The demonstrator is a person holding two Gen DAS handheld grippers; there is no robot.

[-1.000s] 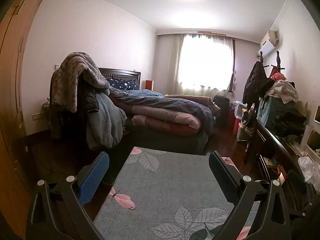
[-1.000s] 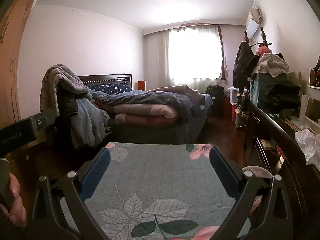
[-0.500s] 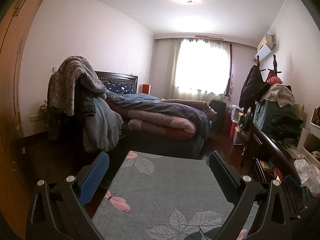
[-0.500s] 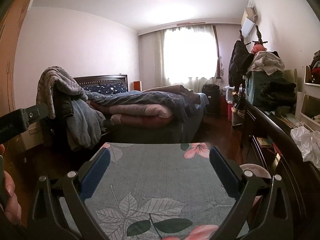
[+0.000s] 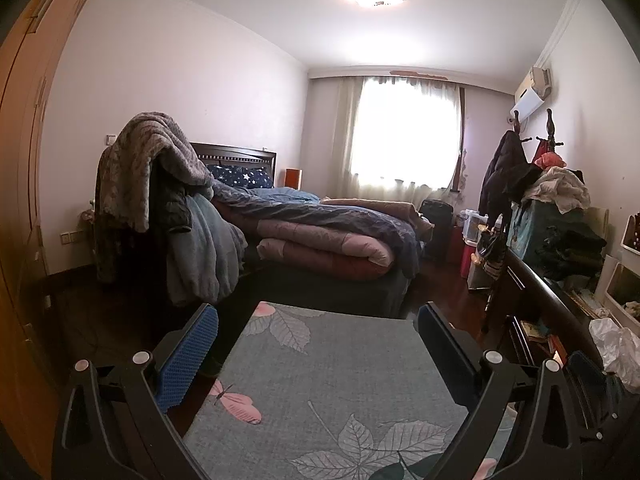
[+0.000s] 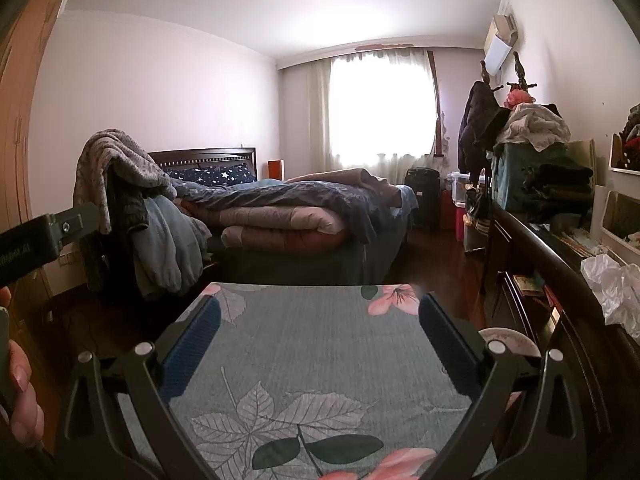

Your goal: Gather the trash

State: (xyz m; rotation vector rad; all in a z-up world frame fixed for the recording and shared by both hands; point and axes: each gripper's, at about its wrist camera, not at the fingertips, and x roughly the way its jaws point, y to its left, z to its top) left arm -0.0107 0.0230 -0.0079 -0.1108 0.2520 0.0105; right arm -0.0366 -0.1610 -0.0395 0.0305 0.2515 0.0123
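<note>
Bedroom setting: a floral-cloth tabletop [image 5: 336, 364] lies below both units. Left gripper [image 5: 318, 344] and right gripper [image 6: 320, 340] stand wide apart, empty. Step in hand appears to be locating trash; the crumpled white plastic [image 6: 612, 284] on the dark sideboard's [image 6: 532, 240] near edge is the likely candidate. Next move: reach right, clearing the sideboard rail. A bed [image 5: 332, 236] lies beyond.

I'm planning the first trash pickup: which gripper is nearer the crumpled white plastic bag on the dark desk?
Probably right. The right gripper sits closer to the white plastic bag; both it and the left gripper are open and empty.
</note>
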